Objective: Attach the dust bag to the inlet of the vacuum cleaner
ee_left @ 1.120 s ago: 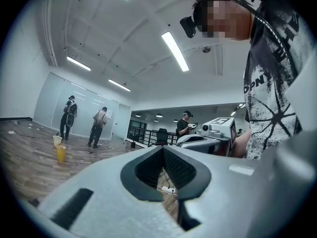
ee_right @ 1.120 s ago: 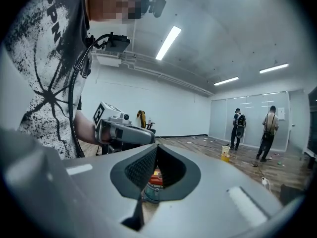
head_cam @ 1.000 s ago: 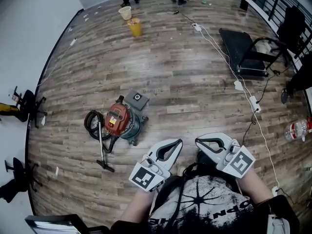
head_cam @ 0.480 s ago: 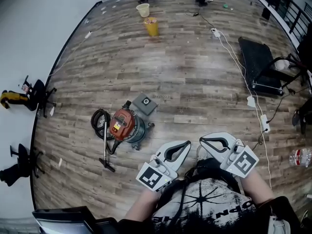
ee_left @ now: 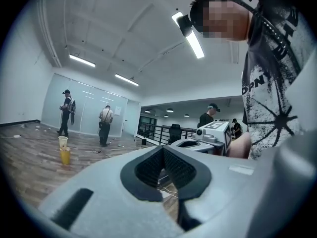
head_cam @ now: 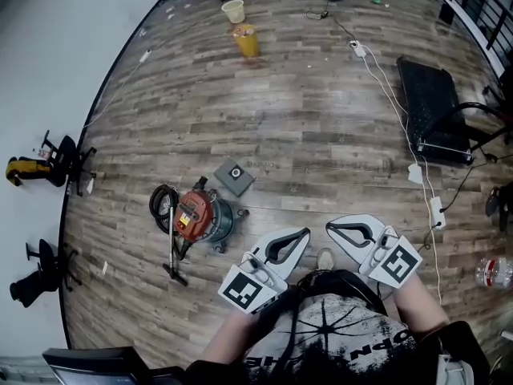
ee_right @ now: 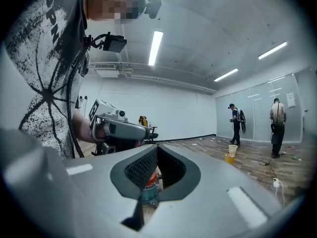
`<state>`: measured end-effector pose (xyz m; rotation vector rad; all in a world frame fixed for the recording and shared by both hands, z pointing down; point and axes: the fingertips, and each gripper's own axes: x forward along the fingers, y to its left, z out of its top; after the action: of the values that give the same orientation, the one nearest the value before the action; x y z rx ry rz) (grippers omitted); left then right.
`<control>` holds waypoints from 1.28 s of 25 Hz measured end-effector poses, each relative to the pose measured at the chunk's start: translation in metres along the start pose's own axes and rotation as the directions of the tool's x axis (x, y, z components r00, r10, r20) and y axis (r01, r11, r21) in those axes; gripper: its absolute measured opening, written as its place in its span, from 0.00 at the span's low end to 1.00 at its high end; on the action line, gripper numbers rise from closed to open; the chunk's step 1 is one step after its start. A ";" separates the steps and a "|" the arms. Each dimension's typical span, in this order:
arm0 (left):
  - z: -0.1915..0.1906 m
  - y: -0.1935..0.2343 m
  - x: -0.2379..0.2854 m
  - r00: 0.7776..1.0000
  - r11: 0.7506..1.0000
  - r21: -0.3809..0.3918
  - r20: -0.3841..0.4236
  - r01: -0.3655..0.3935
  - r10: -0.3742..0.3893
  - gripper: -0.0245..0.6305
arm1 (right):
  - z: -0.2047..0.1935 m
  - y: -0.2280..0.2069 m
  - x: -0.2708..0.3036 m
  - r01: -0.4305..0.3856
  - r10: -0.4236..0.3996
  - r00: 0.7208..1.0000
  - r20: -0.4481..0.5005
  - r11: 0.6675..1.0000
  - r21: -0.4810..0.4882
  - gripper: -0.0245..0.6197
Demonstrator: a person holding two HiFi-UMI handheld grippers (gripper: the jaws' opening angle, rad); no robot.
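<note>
**A:** Grippers, quick?

**B:** Both closed, nothing in either. The left gripper [head_cam: 301,234] & right gripper [head_cam: 329,229] are held close in front of the person's chest and point out over the wood floor [head_cam: 321,127]. Their tips are near each other but apart. In each gripper view the jaws meet at the tip, leaving only the loop-shaped gap behind it.

**A:** Anything in that gap?

**B:** On the left, just floor & a bit of white cable. On the right, the vacuum cleaner [head_cam: 199,215] shows thru it, far off.

**A:** Where's the vac exactly?

**B:** On the floor, ahead & left of the grippers, well apart from both. It has a red top and a grey-green drum. A black hose [head_cam: 160,203] is coiled against its left side. A black wand [head_cam: 171,251] w/ a nozzle lies just beside it, on the person's side.

**A:** Dust bag?

**B:** The dust bag [head_cam: 234,176] is a flat grey square w/ a round hole, lying on the floor just beyond the vac. It isn't on the inlet.

**A:** Other stuff?

**B:** A yellow bucket [head_cam: 246,41] & a white cup [head_cam: 233,10] are at the far end, w/ two people near there. A power strip [head_cam: 437,212] & its cable run along the right. There's a black chair [head_cam: 437,103] and, at the right edge, a bottle [head_cam: 489,271].
</note>
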<state>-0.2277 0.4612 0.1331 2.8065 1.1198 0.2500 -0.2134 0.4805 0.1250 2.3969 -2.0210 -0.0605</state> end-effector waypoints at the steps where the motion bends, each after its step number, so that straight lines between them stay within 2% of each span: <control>1: 0.002 0.003 0.007 1.000 1.000 -0.006 0.012 -0.008 0.008 0.04 | -0.001 -0.007 -0.003 0.000 0.000 1.000 0.001 1.000 0.004 0.05; 3: 0.009 0.009 0.019 0.998 1.000 -0.023 0.052 -0.018 0.019 0.04 | -0.001 -0.022 -0.006 0.001 -0.001 1.000 0.003 1.000 0.005 0.05; 7: -0.001 0.023 0.027 1.000 0.999 -0.031 0.006 -0.025 0.025 0.04 | -0.003 -0.038 -0.002 -0.003 0.003 1.000 0.005 1.000 0.019 0.05; 9: 0.001 0.034 0.030 0.999 0.999 -0.033 0.013 -0.032 0.032 0.04 | -0.011 -0.044 0.003 -0.013 0.014 1.000 -0.019 0.999 0.031 0.05; 12: 0.003 0.062 0.035 0.999 0.999 -0.031 0.017 -0.040 0.041 0.04 | -0.015 -0.060 0.022 -0.023 0.024 0.999 -0.032 0.999 0.035 0.05; 15: 0.002 0.097 0.041 0.999 0.997 -0.064 0.019 -0.044 0.045 0.04 | -0.014 -0.081 0.048 -0.026 0.027 0.999 -0.033 0.999 0.023 0.05; 18: 0.009 0.129 0.050 0.999 0.997 -0.074 0.051 -0.013 0.017 0.04 | -0.009 -0.106 0.079 -0.012 0.012 0.999 -0.033 1.000 0.002 0.05; 22: 0.025 0.174 0.054 0.997 0.998 -0.048 0.070 0.038 -0.035 0.04 | 0.005 -0.132 0.127 -0.007 0.005 0.999 -0.046 0.999 -0.033 0.05; 28: 0.065 0.234 0.045 0.979 0.998 0.023 0.198 0.052 -0.056 0.04 | 0.014 -0.164 0.189 0.000 -0.004 0.999 -0.054 0.998 -0.069 0.05; 32: 0.059 0.266 0.033 0.988 0.997 0.066 0.152 0.030 -0.039 0.04 | 0.013 -0.170 0.221 -0.015 0.013 0.999 -0.039 0.998 -0.056 0.05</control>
<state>-0.0138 0.2893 0.1223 2.8008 1.1590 -0.0053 -0.0091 0.2921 0.1017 2.3319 -1.9912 -0.0693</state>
